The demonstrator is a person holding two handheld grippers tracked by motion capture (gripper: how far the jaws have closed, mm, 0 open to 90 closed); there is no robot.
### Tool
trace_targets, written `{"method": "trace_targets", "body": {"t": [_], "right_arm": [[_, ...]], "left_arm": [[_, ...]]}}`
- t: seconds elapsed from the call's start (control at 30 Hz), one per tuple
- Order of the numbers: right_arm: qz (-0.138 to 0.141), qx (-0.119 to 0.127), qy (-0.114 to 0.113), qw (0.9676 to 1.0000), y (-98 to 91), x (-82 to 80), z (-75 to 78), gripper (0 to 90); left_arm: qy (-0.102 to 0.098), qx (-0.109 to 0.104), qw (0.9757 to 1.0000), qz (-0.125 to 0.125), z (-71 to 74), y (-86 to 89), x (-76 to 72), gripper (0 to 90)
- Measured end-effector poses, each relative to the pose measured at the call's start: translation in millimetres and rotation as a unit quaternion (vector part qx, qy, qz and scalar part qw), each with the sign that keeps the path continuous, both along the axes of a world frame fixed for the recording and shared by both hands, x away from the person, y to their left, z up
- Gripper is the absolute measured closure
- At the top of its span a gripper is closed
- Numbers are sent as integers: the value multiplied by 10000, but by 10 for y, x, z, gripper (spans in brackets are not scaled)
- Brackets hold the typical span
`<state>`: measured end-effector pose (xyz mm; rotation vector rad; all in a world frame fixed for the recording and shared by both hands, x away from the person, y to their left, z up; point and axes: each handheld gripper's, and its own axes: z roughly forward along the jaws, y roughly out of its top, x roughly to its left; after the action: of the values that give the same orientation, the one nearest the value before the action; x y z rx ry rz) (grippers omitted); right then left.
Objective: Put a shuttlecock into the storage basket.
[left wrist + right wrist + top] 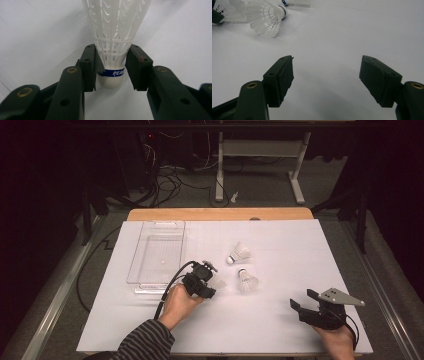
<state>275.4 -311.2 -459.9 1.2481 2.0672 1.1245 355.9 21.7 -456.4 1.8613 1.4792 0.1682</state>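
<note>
A white shuttlecock [113, 37] with a blue band lies on the white tabletop, cork toward the left gripper's camera. My left gripper [112, 67] has its two pads against the lower skirt, one on each side, just above the cork. In the high view this left gripper [214, 281] sits at the table's middle, the shuttlecock [219, 282] faint at its tip. My right gripper [303, 300] rests at the front right, jaws wide apart. In its own view the right gripper [327, 77] has nothing between its pads.
Two more shuttlecocks [240, 253] [247, 281] lie right of the left gripper; the nearer shuttlecock [265, 20] shows far off in the right gripper view. A clear plastic tray [162, 224] stands at the back left. Another shuttlecock [233, 197] lies on the floor beyond the table.
</note>
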Motion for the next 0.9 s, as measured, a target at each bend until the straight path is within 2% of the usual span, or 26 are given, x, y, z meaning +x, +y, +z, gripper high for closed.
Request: {"method": "trace_targets", "body": {"t": [0.4, 0.73, 0.9], "right_arm": [[-4, 3, 7, 10000, -1, -1, 1, 280], [-7, 6, 7, 10000, 1, -1, 1, 281], [-8, 4, 0, 10000, 2, 1, 0, 281]], "left_arm": [[-1, -155, 9998, -83, 48, 10, -25, 643], [-111, -340, 9993, -135, 135, 32, -70, 643], [-253, -457, 9985, -136, 206, 59, -99, 643]]}}
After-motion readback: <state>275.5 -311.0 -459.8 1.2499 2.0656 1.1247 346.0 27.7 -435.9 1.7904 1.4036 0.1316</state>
